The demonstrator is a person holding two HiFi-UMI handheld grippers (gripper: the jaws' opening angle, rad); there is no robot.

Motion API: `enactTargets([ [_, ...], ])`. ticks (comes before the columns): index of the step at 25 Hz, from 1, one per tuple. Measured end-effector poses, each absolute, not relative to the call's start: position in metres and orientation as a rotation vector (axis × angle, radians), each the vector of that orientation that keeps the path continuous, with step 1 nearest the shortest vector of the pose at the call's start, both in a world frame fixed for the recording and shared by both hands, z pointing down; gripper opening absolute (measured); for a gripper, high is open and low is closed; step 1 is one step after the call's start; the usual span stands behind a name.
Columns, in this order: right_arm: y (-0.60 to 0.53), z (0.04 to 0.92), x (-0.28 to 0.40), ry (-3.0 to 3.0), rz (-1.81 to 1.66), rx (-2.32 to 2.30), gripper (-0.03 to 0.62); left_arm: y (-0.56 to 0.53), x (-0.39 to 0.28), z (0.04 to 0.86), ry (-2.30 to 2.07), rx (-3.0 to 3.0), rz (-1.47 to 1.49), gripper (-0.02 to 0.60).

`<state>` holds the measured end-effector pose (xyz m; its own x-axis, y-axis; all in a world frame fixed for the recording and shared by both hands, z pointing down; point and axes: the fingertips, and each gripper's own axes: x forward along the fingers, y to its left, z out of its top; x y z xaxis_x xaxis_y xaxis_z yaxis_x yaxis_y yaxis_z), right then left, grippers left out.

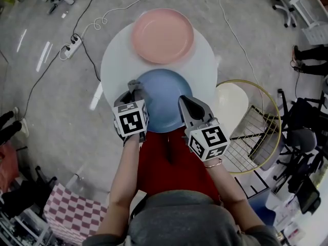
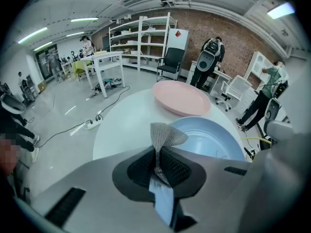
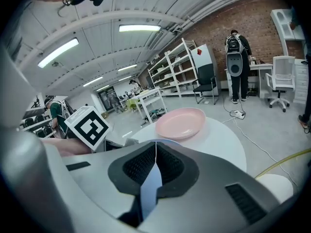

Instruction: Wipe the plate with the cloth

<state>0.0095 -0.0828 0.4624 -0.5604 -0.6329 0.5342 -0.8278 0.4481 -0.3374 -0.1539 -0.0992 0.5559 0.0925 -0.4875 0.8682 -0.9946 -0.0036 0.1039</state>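
A blue plate (image 1: 163, 99) lies at the near edge of a round white table (image 1: 115, 60), with a pink plate (image 1: 163, 35) beyond it. My left gripper (image 1: 134, 92) is at the blue plate's left rim, shut on a grey mesh cloth (image 2: 165, 135) that sticks up from the closed pads. The left gripper view shows the left gripper (image 2: 158, 154), the blue plate (image 2: 209, 137) and the pink plate (image 2: 182, 98) ahead. My right gripper (image 1: 183, 102) sits over the blue plate's right side; the right gripper (image 3: 155, 154) has its pads together with nothing seen between them.
A wire chair with a yellow rim (image 1: 256, 132) stands close to the table's right. A power strip and cables (image 1: 72, 47) lie on the floor at the left. A checked cloth (image 1: 72, 214) lies low at the left. Office chairs (image 1: 302, 137) crowd the right.
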Motion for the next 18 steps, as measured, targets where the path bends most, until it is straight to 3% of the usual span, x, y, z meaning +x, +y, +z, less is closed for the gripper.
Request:
enactTargets([
  [5,-0.073,0.463,0.011,-2.356,0.834,1.281,0.029,-0.09,-0.143,0.539,-1.433,1.719,0.811,0.035],
  [18,-0.053,0.458,0.071,-2.25,0.881,1.544,0.029,-0.084,-0.005,0.545,-0.958,2.032,0.929,0.035],
])
